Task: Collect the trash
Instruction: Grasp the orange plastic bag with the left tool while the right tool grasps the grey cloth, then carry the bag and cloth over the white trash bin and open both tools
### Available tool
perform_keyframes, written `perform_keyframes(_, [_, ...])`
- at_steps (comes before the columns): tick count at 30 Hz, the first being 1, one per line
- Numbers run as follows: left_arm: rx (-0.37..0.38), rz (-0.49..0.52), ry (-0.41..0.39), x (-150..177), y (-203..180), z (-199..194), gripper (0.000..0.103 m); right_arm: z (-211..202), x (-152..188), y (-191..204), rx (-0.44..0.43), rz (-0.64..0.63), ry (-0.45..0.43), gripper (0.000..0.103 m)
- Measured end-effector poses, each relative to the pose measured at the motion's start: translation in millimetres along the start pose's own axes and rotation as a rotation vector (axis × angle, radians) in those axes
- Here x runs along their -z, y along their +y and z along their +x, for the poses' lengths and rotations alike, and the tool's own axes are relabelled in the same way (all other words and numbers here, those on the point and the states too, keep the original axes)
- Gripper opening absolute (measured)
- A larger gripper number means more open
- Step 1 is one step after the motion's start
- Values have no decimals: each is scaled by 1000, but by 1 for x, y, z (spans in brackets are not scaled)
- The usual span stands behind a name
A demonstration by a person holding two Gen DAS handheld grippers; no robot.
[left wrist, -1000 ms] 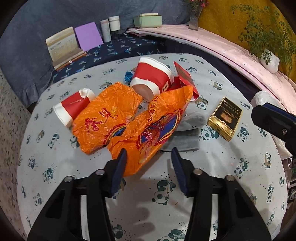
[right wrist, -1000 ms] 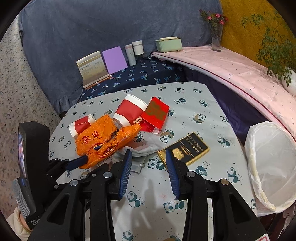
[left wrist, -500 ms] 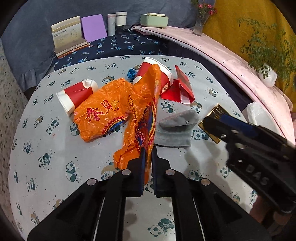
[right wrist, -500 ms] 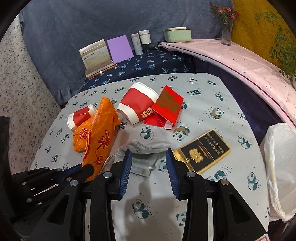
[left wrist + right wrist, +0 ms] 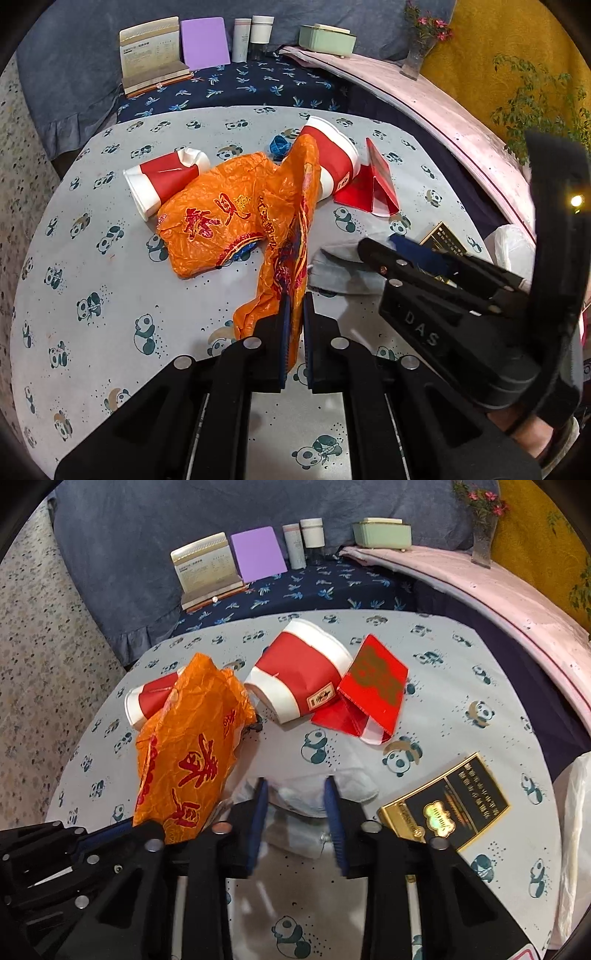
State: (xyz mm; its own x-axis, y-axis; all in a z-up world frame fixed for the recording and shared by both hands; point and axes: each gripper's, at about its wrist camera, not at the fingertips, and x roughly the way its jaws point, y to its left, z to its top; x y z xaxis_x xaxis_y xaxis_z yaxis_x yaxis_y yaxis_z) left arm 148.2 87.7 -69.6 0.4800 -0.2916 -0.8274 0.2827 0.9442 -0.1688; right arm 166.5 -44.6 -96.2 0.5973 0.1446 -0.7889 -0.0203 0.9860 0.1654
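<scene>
My left gripper [image 5: 294, 301] is shut on an orange plastic bag [image 5: 291, 236] and holds it up off the table; the bag also shows in the right wrist view [image 5: 184, 753]. A second orange bag [image 5: 207, 218] lies on the table. My right gripper [image 5: 295, 790] is open, its fingers either side of a grey cloth pouch [image 5: 295, 797], also seen in the left wrist view [image 5: 340, 269]. Two red-and-white paper cups [image 5: 303, 679] [image 5: 162, 181], a red envelope [image 5: 373, 686] and a black-and-gold box [image 5: 447, 805] lie on the table.
The panda-print table [image 5: 461, 672] has a white bin bag [image 5: 572, 812] at its right edge. A small blue item [image 5: 279, 146] lies behind the cups. Behind stand a calendar [image 5: 207, 568], a purple card [image 5: 258, 554], jars, a green box [image 5: 382, 531] and a plant.
My left gripper shut on the orange bag and lifted it upright. My right gripper moved forward and left over the grey pouch, still open.
</scene>
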Motion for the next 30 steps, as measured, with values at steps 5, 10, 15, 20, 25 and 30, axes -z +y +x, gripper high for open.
perform_keyframes(5, [1, -7, -1, 0, -1, -2, 6, -4, 4, -1, -15, 5, -4, 4])
perform_keyframes(10, [6, -2, -18, 2, -8, -13, 6, -29, 2, 1, -22, 3, -62, 4])
perform_keyframes(15, [16, 18, -43, 2, -21, -28, 6, -66, -5, -4, -25, 22, -139, 4])
perform_keyframes(20, [27, 47, -73, 3, -38, -44, 6, -103, -8, -16, -13, 48, -212, 4])
perform_keyframes(25, [41, 75, -97, 3, -57, -58, 5, -135, -5, -34, 13, 86, -270, 4])
perform_keyframes(30, [64, 108, -113, 5, -78, -68, 5, -164, 2, -61, 51, 137, -316, 4])
